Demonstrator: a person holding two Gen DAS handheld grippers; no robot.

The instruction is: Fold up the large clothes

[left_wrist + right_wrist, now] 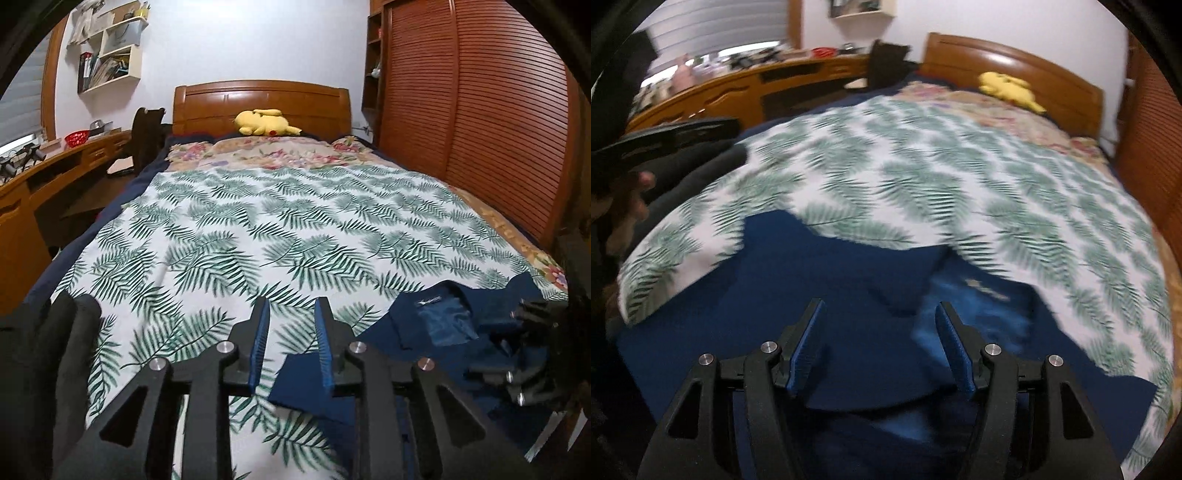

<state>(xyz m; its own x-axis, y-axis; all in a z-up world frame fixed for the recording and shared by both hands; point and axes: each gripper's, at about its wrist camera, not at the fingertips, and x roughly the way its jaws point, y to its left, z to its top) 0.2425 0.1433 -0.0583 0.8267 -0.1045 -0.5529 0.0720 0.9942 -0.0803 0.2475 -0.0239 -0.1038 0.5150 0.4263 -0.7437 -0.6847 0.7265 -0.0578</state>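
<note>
Left gripper [291, 332] jaws apart, nothing between them, hovering over the leaf-print sheet [280, 221] right beside the edge of the navy shirt [424, 332]. Right gripper [881, 343] jaws wide apart too, empty, sitting just above the shirt [831, 295]. Shirt spread out rumpled at the foot end of the bed, collar label up. Yellow plush [264, 122] way back by the wooden headboard [258, 99].
</note>
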